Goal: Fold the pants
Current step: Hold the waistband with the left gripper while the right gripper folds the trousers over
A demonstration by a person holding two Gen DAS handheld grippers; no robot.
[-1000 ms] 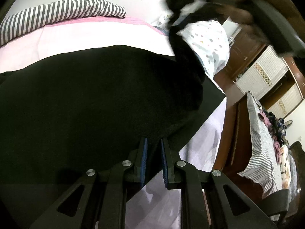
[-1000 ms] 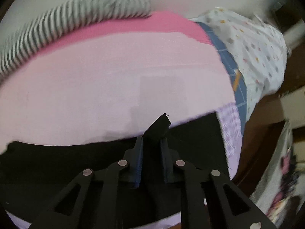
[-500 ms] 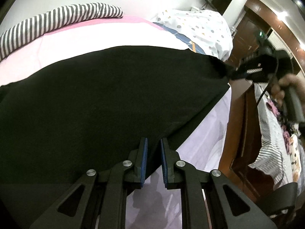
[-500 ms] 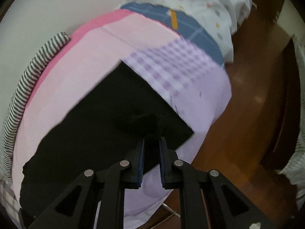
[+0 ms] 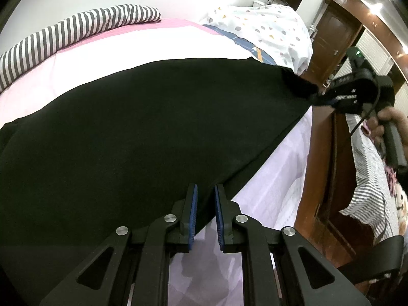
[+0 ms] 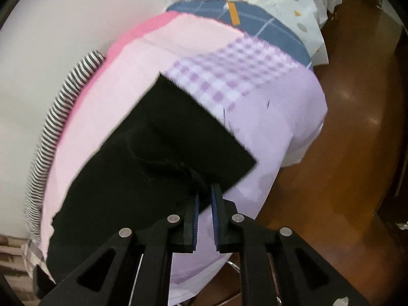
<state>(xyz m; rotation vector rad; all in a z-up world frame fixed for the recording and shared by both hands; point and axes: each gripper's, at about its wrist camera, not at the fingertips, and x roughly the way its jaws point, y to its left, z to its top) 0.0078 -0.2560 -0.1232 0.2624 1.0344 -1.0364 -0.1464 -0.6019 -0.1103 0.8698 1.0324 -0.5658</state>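
Note:
Black pants (image 5: pixel 142 132) lie spread across the pink and lilac bed (image 5: pixel 142 43). My left gripper (image 5: pixel 204 191) is shut on the near edge of the pants. My right gripper (image 6: pixel 204 196) is shut on a bunched corner of the pants (image 6: pixel 153 158) and holds it off the bed's edge, over the floor. In the left wrist view the right gripper (image 5: pixel 321 97) shows at the far right, pulling that corner taut, with a hand on its handle.
A striped pillow (image 5: pixel 76 33) lies along the wall. A dotted white quilt (image 5: pixel 267 25) and a blue checked cloth (image 6: pixel 255 23) sit at the bed's end. Brown wooden floor (image 6: pixel 344 153) lies beside the bed. A cluttered striped surface (image 5: pixel 372 191) stands right.
My right gripper has carried the pants corner from above the bed outward past the bed's edge, stretching the cloth flat. My left gripper has kept its hold and place.

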